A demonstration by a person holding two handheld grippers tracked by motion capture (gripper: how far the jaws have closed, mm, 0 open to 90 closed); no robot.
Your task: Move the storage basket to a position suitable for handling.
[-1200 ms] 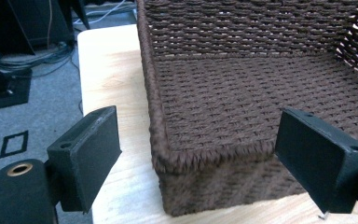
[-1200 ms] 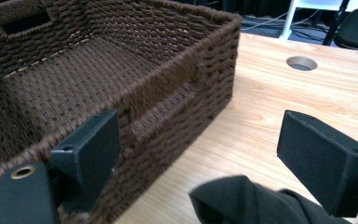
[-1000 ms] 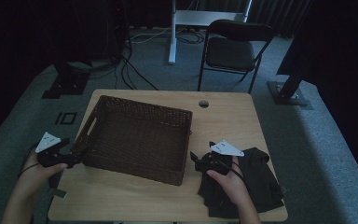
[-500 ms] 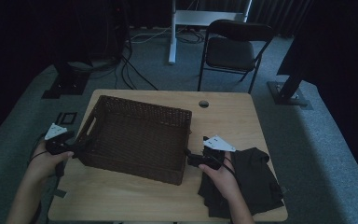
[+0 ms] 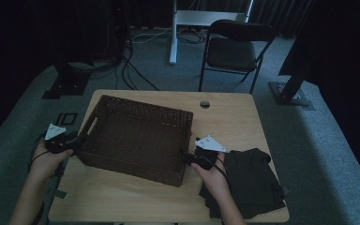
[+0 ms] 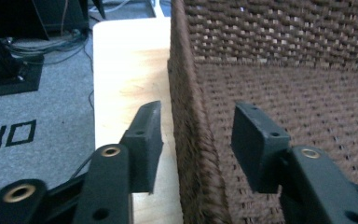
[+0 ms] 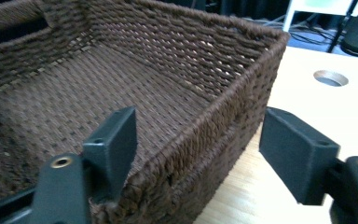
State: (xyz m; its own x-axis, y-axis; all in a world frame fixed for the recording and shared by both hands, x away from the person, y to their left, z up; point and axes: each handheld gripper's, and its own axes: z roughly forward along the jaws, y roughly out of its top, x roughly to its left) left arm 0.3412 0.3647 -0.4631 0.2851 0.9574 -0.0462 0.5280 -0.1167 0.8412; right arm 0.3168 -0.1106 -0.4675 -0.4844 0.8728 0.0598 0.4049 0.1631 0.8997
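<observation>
A dark brown woven basket [image 5: 136, 140] stands empty in the middle of the wooden table [image 5: 229, 117]. My left gripper [image 5: 79, 139] is open at the basket's left end; its jaws straddle the left wall [image 6: 191, 154], one outside and one inside. My right gripper [image 5: 185, 157] is open at the basket's right end, with the right wall [image 7: 205, 140] between its jaws. A dark folded cloth [image 5: 251, 180] lies on the table to the right of my right hand.
The basket's far end wall has a handle slot [image 7: 21, 29]. A round cable hole [image 5: 205, 104] sits near the table's back edge. A black chair [image 5: 234, 51] stands beyond the table, and cables and stand bases lie on the grey carpet to the left.
Both grippers moved inward to the basket's ends; each now has a basket wall between its open jaws.
</observation>
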